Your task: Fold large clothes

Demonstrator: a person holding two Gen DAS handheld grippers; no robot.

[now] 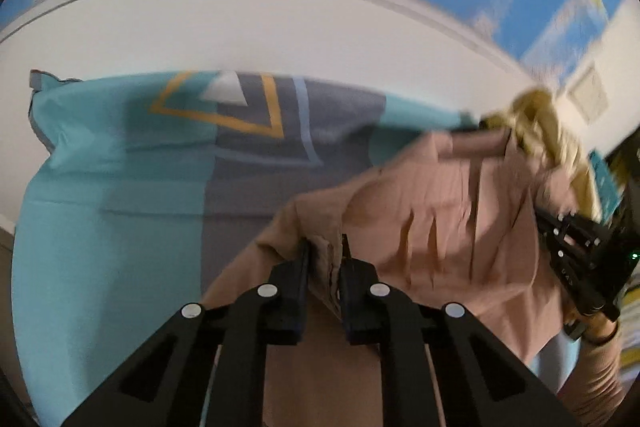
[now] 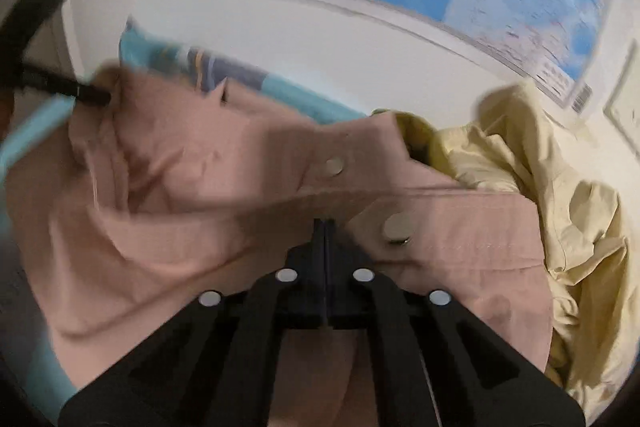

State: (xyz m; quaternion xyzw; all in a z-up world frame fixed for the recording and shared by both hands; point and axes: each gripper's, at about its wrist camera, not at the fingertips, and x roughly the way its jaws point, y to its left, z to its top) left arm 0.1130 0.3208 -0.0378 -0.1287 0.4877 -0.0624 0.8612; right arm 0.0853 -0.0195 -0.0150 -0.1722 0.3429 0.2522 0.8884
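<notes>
Jaws of both grippers pinch pink garment (image 1: 432, 211).

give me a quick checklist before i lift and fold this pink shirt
1. Left tongs pinching pink shirt fabric: ok, a bunched edge sits between them.
2. Right tongs gripping the shirt: cannot tell, closed tight at its edge, cloth between not visible.
3. Shirt spread flat: not ok, wrinkled and bunched.
4. Yellow garment clear of shirt: not ok, it lies against the shirt's edge.
5. Bedsheet bare beside the shirt for folding: ok.
</notes>
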